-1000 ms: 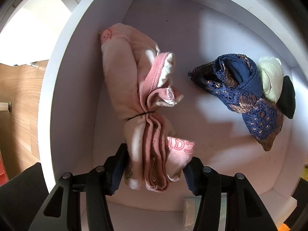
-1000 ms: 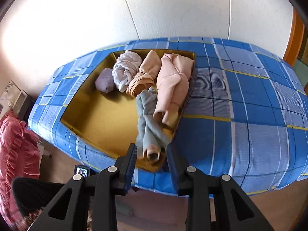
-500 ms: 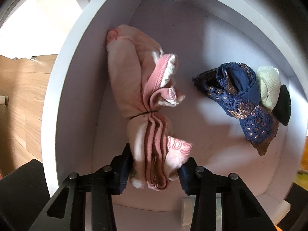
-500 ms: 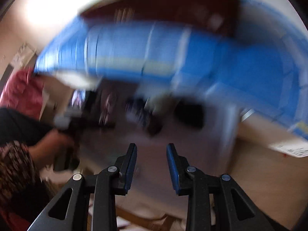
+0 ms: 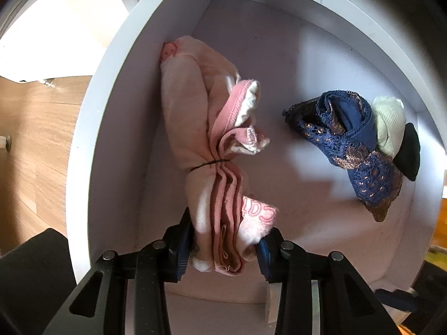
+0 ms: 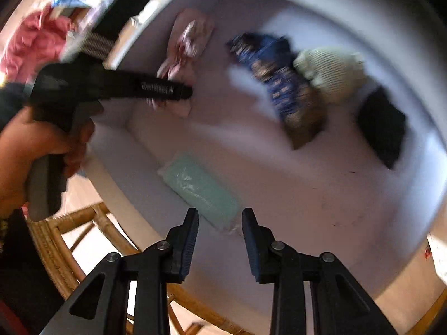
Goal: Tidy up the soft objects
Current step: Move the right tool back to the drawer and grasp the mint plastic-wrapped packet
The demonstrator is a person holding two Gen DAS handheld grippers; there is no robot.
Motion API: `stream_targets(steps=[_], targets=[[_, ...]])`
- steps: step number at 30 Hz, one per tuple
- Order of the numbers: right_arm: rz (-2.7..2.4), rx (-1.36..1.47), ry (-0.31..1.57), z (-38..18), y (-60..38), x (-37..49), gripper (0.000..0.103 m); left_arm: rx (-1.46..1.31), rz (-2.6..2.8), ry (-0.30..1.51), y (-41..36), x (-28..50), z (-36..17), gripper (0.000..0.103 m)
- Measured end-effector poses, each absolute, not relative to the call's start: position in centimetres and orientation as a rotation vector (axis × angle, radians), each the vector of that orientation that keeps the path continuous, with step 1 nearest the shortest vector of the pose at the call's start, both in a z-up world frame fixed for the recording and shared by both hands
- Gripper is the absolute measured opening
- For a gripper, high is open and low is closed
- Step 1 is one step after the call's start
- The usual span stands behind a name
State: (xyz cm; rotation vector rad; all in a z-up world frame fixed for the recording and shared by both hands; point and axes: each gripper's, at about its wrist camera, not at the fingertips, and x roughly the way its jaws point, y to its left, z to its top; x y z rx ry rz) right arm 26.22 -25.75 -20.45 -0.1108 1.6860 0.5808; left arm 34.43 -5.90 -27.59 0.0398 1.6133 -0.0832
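Left gripper (image 5: 223, 248) fingers have just been closing and now pinch the near end of the pink tied bundle (image 5: 206, 150) in the white drawer (image 5: 92, 128); soft, light, floppy—grip near the tie; right gripper (image 6: 220, 237) fingers narrowly parted, empty.

Motion blur is smearing the whole right wrist view — the navy lace garment (image 6: 279, 83) and the cream ribbed bundle (image 6: 331, 74) are losing their detail. The left gripper (image 5: 225, 247) fingers (image 5: 181, 248) are hiding the near end of the pink bundle (image 5: 208, 150). The lace is partly covering a black item (image 5: 409, 153) — its kind is staying unclear. The frame edge is cutting off the drawer (image 5: 92, 128).
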Motion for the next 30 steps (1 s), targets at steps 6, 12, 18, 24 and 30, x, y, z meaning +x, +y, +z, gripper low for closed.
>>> stream_targets(steps=[6, 12, 18, 24, 30], targets=[[0.642, -0.146, 1.778, -24.1, -23.8, 26.5, 0.034, 0.046, -0.076, 1.620, -6.1, 34.2, -27.9, 0.040], [0.449, -0.212, 1.657, -23.3, -26.0, 27.5, 0.037, 0.059, -0.076, 1.620, -6.3, 33.9, -28.3, 0.040], [0.525, -0.157, 1.618, -22.0, -26.0, 27.1, 0.041, 0.074, -0.073, 1.620, -7.3, 34.1, -28.7, 0.040], [0.536, -0.473, 1.544, -23.5, -22.0, 25.7, 0.041, 0.074, -0.072, 1.626, -7.3, 33.9, -28.9, 0.040], [0.552, -0.528, 1.534, -24.8, -20.5, 26.0, 0.041, 0.080, -0.074, 1.628, -7.8, 34.0, -29.2, 0.040]])
